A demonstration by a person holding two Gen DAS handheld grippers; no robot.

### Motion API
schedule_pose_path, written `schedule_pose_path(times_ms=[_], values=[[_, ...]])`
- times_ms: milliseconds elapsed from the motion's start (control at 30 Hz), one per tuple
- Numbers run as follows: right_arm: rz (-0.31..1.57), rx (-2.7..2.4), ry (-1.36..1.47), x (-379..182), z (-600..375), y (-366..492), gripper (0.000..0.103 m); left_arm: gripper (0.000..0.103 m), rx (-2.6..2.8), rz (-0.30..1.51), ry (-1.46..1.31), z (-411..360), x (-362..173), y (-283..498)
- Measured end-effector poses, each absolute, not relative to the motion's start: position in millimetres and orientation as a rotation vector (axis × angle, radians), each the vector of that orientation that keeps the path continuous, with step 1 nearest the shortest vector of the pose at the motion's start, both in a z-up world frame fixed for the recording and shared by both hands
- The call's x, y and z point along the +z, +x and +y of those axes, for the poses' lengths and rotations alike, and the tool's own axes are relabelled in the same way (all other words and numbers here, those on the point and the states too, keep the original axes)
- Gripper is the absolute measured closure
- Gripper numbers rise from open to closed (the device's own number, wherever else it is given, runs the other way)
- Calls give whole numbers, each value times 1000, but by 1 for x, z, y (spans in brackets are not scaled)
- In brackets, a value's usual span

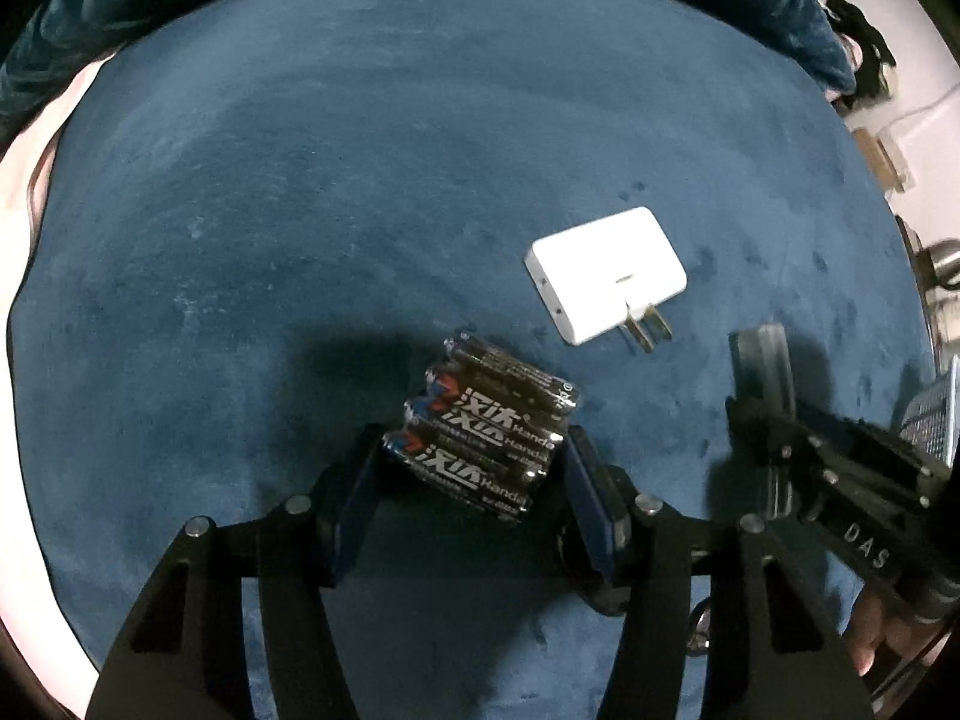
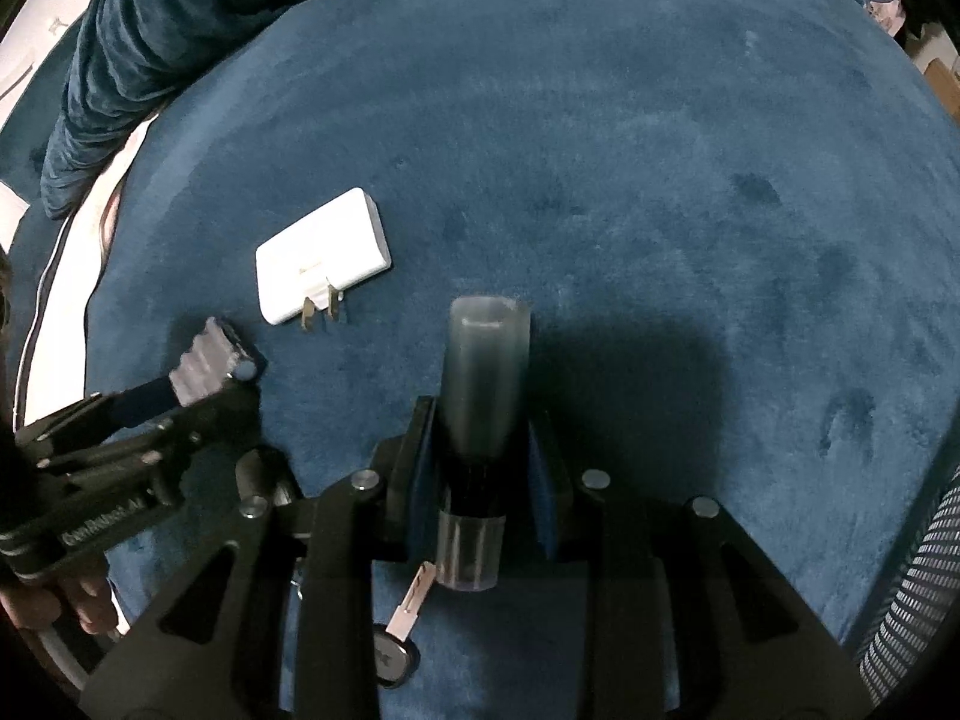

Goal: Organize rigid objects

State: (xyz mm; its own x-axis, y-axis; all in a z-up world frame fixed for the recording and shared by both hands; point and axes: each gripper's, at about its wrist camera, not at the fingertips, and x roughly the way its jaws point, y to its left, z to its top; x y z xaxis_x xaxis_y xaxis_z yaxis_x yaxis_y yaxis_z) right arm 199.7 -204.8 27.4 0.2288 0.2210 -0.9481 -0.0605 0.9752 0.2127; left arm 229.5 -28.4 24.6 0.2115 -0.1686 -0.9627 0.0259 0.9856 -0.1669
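Note:
My left gripper (image 1: pixel 471 459) is shut on a shrink-wrapped pack of black batteries (image 1: pixel 489 423), held just above the blue velvet surface (image 1: pixel 360 180). A white plug adapter (image 1: pixel 606 273) with its prongs up lies beyond it to the right; it also shows in the right wrist view (image 2: pixel 321 255). My right gripper (image 2: pixel 483 444) is shut on a grey translucent tube with a dark middle (image 2: pixel 483 384), which sticks out forward between the fingers. The right gripper also shows in the left wrist view (image 1: pixel 762 372), and the left gripper with the batteries shows in the right wrist view (image 2: pixel 213 360).
A key with a black round head (image 2: pixel 399 630) lies on the blue surface under my right gripper. A crumpled blue cloth (image 2: pixel 180 30) is bunched along the far edge. A mesh chair back (image 2: pixel 918 588) stands at the right.

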Motion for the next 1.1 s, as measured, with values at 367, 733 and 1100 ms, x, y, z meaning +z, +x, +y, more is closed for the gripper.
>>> schedule_pose_path(times_ms=[367,733,1100], values=[[1306,208,113,37,-199,187,75,45,-109,1363,-136,-20,36,224],[1283,233,131,54,-205,155,76,46,-103,1357,-153,-14,48,179],[1238,247,148,84,-211,114,76,46,-106,1320,-132,-28,70,139]])
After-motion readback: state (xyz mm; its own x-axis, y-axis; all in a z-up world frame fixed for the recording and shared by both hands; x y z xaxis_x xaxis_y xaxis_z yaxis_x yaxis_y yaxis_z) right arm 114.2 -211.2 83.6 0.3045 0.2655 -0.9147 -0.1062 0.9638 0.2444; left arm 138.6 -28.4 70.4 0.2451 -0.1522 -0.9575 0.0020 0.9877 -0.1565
